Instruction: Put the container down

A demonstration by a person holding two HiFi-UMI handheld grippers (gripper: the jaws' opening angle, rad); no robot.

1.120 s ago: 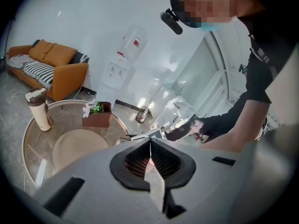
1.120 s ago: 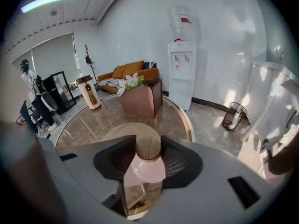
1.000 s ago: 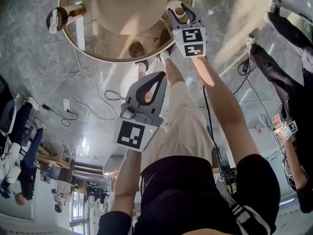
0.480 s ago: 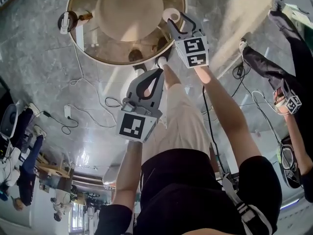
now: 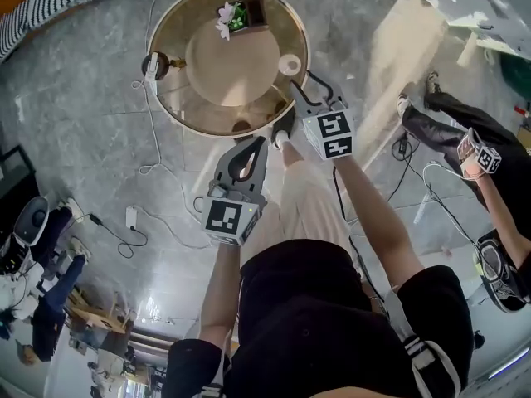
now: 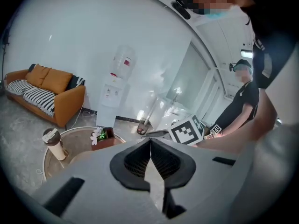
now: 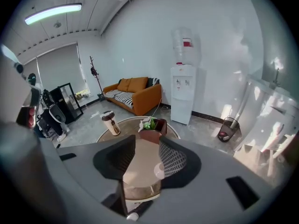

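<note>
While the person stands over it, the round glass surface (image 5: 187, 106) fills the top of the head view, with a single beige disc under its middle. An orange sofa (image 6: 51, 97) stands well apart from it along the wall, and it is the only one in sight.

Two tongs show, one in each hand. The left tongs (image 5: 253, 143) are held short of the surface's near rim, above the floor. They are pressed together, tips meeting, with nothing pinched. The right tongs (image 5: 309, 89) sit at the near right rim, spread wide but closing. In the right gripper view only the beige disc shows in the gap. Nothing is pinched there.

On the far left rim stands one tumbler (image 5: 153, 63), upright with a dark lid. At the far side sits one brown planter box (image 5: 241, 15) with a white flower and green leaves.

The container (image 5: 289, 65) is the smallest thing, and there is just one. It rests on the glass at the right rim, just beyond the right tongs and apart from them. From above it reads as a white ring, so its round face points up and its axis runs vertically. Whether it is taller than wide cannot be told. In the right gripper view it peeks out beside the inner edge of the right-hand jaw, lower down.
</note>
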